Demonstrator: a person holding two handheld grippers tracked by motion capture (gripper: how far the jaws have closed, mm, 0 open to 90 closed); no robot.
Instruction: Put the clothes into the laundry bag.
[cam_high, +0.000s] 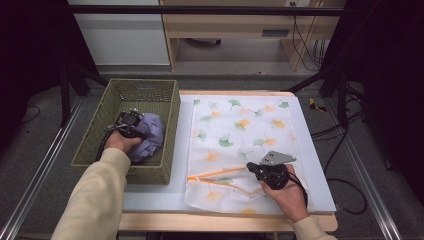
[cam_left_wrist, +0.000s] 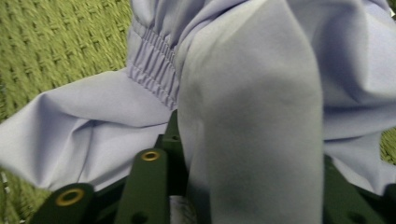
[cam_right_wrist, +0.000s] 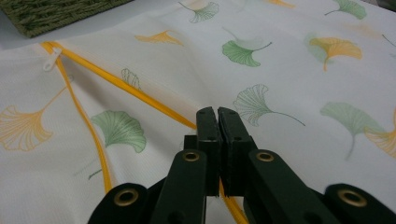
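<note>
Where fingers (cam_right_wrist: 211, 122) shut: orange zipper edge (cam_right_wrist: 140, 95).

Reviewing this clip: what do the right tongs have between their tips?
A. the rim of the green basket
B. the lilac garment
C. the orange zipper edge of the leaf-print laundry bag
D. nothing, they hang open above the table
C. In the right gripper view the right tongs are closed on the orange zipper edge of the leaf-print laundry bag.
</note>
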